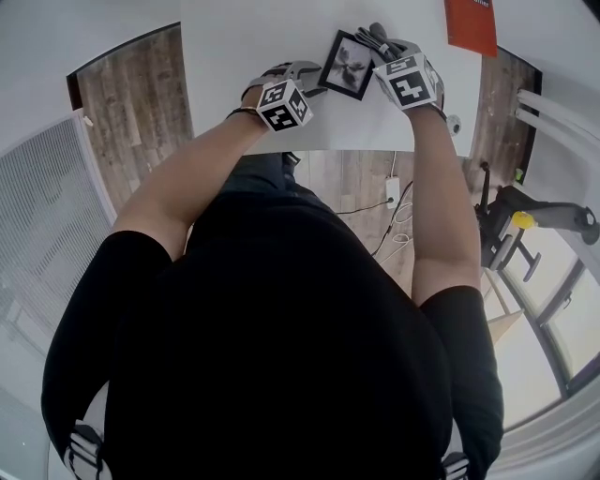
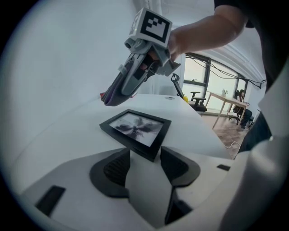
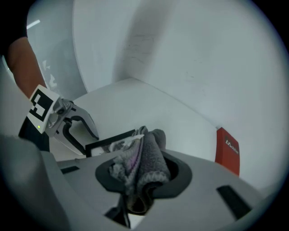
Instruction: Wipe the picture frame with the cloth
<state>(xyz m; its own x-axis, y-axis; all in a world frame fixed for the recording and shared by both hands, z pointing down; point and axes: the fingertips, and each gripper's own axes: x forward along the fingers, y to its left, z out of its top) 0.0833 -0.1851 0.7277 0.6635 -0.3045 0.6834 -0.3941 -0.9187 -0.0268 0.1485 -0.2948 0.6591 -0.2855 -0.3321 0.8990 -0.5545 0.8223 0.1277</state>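
Picture frame (image 1: pixel 345 64) on table (image 1: pixel 244 47), red box (image 1: pixel 471 23) nearby

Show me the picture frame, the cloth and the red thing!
picture frame (image 2: pixel 135 130): left gripper view, middle of its glass.
cloth (image 3: pixel 145 162): right gripper view, its bunched grey middle.
red thing (image 3: pixel 227 151): right gripper view, its front face.

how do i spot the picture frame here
Look at the white table at the top of the head view. The frame lies on it between the left gripper and right gripper. It is the only black-edged square, holding a grey flower-like print, unlike the grey cloth and red item.
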